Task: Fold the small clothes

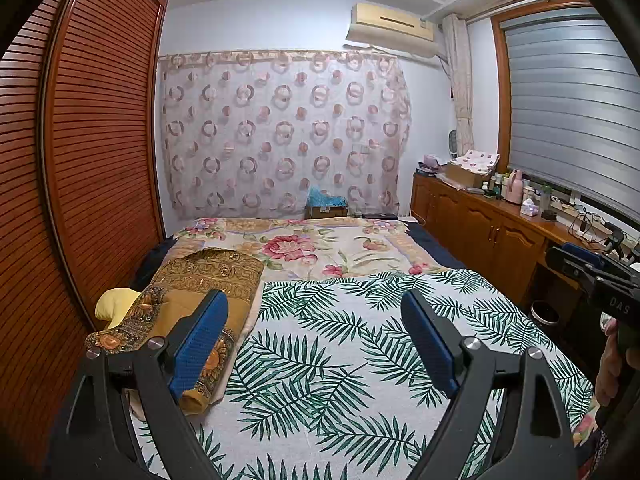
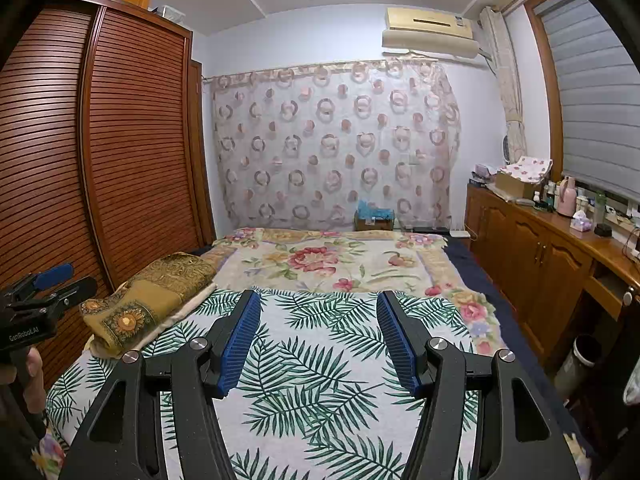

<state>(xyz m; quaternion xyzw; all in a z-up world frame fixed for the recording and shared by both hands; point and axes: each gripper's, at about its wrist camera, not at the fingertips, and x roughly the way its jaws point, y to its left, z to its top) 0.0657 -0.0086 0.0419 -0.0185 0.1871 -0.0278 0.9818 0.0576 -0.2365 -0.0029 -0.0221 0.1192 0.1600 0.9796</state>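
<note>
- You are holding the left gripper (image 1: 316, 344) above the bed (image 1: 436, 254), its blue pads (image 1: 198, 344) spread wide apart and gripping nothing.
- You are holding the right gripper (image 2: 318, 340) over the same bed too, its pads (image 2: 240, 340) also standing well apart (nothing is sitting between them).
- Both grippers are hovering over the leaf cloth (image 1: 344, 360), a white sheet with green fronds that is lying spread flat across the near half of the bed.
- A floral blanket (image 1: 316, 248) is covering the far half of the bed, and the leaf cloth's far edge is lying over it.
- A folded gold cloth (image 1: 200, 284) is lying at the bed's left side, just beside the leaf cloth's left edge; in the left wrist view the left pad is standing in front of it.
- Something yellow (image 1: 114, 302) is poking out at the gold cloth's left (what it is, you cannot tell).
- In the left wrist view the right gripper's body is showing at the right edge with your hand (image 1: 614, 364) under it; in the right wrist view the left gripper is showing at the left edge.
- A slatted wardrobe (image 1: 100, 152) is standing to the left of the bed, and a wooden cabinet (image 2: 536, 248) is running along the right.
</note>
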